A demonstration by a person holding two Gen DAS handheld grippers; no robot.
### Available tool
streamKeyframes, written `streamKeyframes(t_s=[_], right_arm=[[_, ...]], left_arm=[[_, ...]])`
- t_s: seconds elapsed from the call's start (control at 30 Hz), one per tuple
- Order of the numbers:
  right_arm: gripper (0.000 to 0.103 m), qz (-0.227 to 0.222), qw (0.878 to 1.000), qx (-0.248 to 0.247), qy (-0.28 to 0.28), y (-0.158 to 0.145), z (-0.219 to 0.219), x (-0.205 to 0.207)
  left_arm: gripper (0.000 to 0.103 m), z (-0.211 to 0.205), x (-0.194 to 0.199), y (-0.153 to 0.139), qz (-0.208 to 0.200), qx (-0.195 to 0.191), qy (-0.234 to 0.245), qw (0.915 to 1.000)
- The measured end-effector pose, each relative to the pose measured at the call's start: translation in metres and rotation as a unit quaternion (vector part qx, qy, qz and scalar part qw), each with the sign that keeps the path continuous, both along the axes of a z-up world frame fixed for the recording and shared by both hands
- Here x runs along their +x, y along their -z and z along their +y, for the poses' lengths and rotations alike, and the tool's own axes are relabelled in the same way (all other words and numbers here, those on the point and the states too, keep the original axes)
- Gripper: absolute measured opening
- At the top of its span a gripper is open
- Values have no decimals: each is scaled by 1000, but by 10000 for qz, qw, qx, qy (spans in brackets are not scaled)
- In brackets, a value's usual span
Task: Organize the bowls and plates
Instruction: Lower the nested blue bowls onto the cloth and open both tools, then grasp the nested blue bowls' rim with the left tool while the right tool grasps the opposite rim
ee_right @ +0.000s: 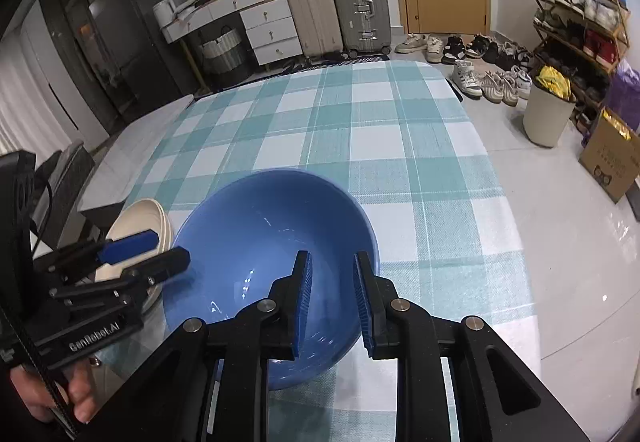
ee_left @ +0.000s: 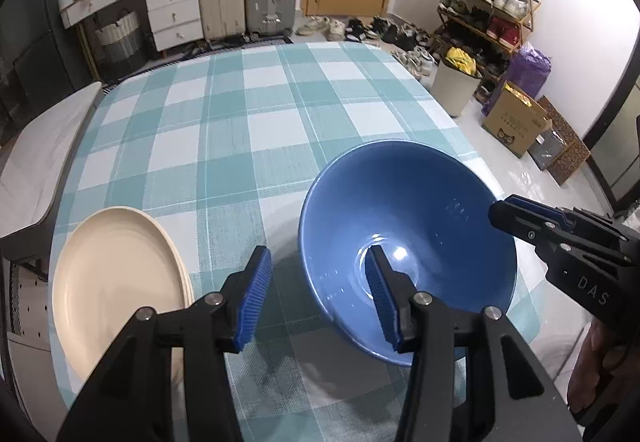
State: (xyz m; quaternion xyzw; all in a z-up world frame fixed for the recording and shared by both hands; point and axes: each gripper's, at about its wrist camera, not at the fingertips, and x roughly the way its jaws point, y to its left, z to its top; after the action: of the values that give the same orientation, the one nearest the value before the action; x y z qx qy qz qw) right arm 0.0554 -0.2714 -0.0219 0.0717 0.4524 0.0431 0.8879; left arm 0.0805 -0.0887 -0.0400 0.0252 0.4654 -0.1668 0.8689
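Checked tablecloth [ee_left: 248, 113] | both grippers, left [ee_left: 320, 294] and right [ee_right: 330, 298], spread, gripping nothing | blue bowl [ee_left: 420, 209] freed beside cream plates [ee_left: 116, 282] | withdraw upward without nudging rim.

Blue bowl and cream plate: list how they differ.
The blue bowl is deep with steep sides; the cream plate is shallow and nearly flat. The bowl is glossy and shows glints; the plate looks matte. The bowl stands on the checked tablecloth; the plate sits to its left, at the cloth's edge. Both are round, upright and empty.
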Motion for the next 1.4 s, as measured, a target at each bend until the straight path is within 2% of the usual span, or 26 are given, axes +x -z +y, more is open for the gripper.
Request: streamKeyframes(t_s=[0.13, 0.33, 0.5, 0.7, 0.77, 0.87, 0.9, 0.93, 1.0, 1.1, 1.2, 1.23, 1.27, 1.3, 1.33, 1.37, 1.4], right_arm=[[23, -265, 9996, 71, 44, 1, 0, -10], [24, -491, 9984, 254, 79, 4, -2, -23], [24, -587, 9970, 494, 110, 4, -5, -30], [27, -748, 9966, 331, 86, -1, -3, -40], [28, -779, 9963, 360, 93, -4, -3, -44], [30, -881, 9954, 357, 87, -10, 0, -52], [31, -925, 9950, 359, 74, -12, 2, -55], [33, -981, 9945, 360, 44, -15, 4, -58], [34, -1092, 9934, 347, 17, -20, 8, -65], [34, -1176, 9924, 360, -99, -27, 16, -72], [35, -1330, 9906, 268, -185, -35, 24, -80], [43, -1387, 9899, 221, -201, -38, 26, -83], [58, -1442, 9892, 170, -187, -41, 28, -85], [67, -1533, 9880, 85, -136, -43, 30, -89], [87, -1636, 9865, -20, -68, -46, 31, -93], [99, -1768, 9842, -129, 5, -49, 33, -97], [100, -1910, 9814, -178, 2, -52, 35, -102]], left_arm=[[49, 9, -11, -1, -213, -282, -285, 9990], [49, 19, -25, -2, -501, -103, -562, 9971], [50, 26, -32, 1, -504, -46, -677, 9964], [51, 25, -47, -10, -856, 72, -719, 9937], [61, 27, -52, -15, -1000, 111, -760, 9920], [66, 31, -62, -23, -1168, 60, -800, 9899], [76, 32, -63, -25, -1199, 60, -813, 9894], [81, 34, -67, -28, -1279, 50, -824, 9884], [81, 38, -76, -36, -1439, -4, -865, 9858], [92, 41, -87, -45, -1647, 26, -887, 9823], [98, 47, -98, -53, -1884, 32, -1009, 9769], [98, 50, -100, -56, -1934, 9, -1069, 9753], [98, 53, -102, -58, -1974, -42, -1114, 9740], [99, 56, -104, -59, -2001, -89, -1152, 9729], [99, 57, -104, -59, -2023, -121, -1186, 9720], [99, 60, -104, -60, -2040, -151, -1223, 9712], [99, 61, -105, -59, -2049, -163, -1248, 9707]])
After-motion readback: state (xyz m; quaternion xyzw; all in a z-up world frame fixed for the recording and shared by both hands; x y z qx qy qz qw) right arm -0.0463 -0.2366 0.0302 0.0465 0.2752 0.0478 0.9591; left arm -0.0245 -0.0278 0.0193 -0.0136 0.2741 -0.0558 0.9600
